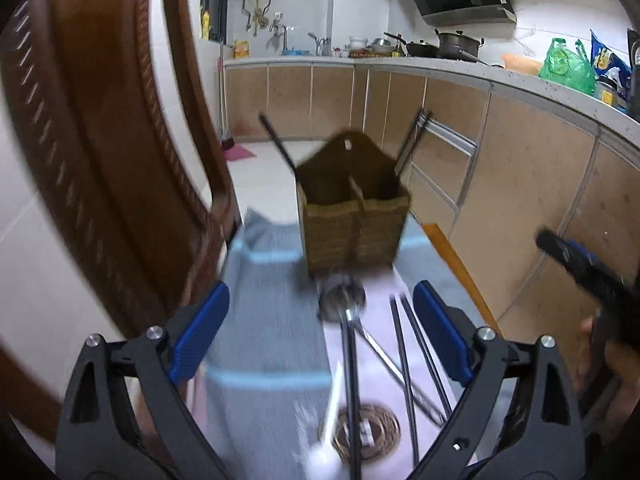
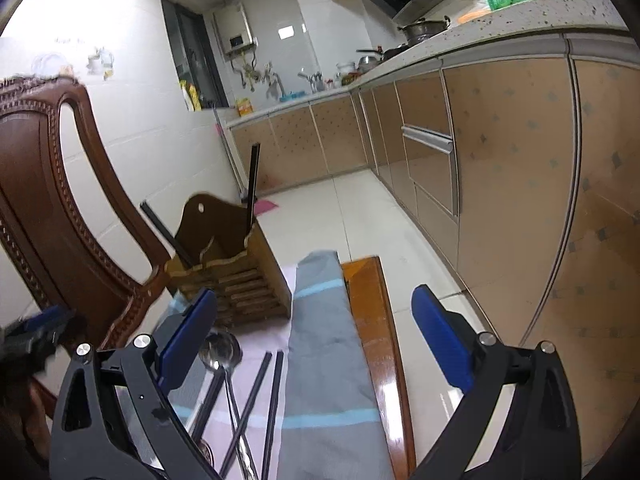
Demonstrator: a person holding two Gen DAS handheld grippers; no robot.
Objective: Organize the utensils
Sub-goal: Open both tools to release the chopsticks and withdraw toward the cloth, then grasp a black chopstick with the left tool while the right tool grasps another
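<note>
A wooden two-compartment utensil holder (image 1: 354,224) (image 2: 232,272) stands at the far end of the cloth-covered table, with black chopsticks (image 1: 276,140) (image 2: 253,184) standing in both compartments. A metal spoon (image 1: 342,300) (image 2: 222,354), loose black chopsticks (image 1: 404,356) (image 2: 272,400) and a white-handled utensil (image 1: 332,412) lie on the cloth in front of it. My left gripper (image 1: 320,320) is open above the spoon. My right gripper (image 2: 316,332) is open above the cloth's right side, and it shows at the right edge of the left wrist view (image 1: 576,256).
A carved wooden chair (image 1: 104,160) (image 2: 52,184) stands close on the left. A round woven coaster (image 1: 376,432) lies near me. The table's wooden edge (image 2: 372,320) runs on the right; kitchen cabinets (image 1: 520,184) and countertop lie beyond.
</note>
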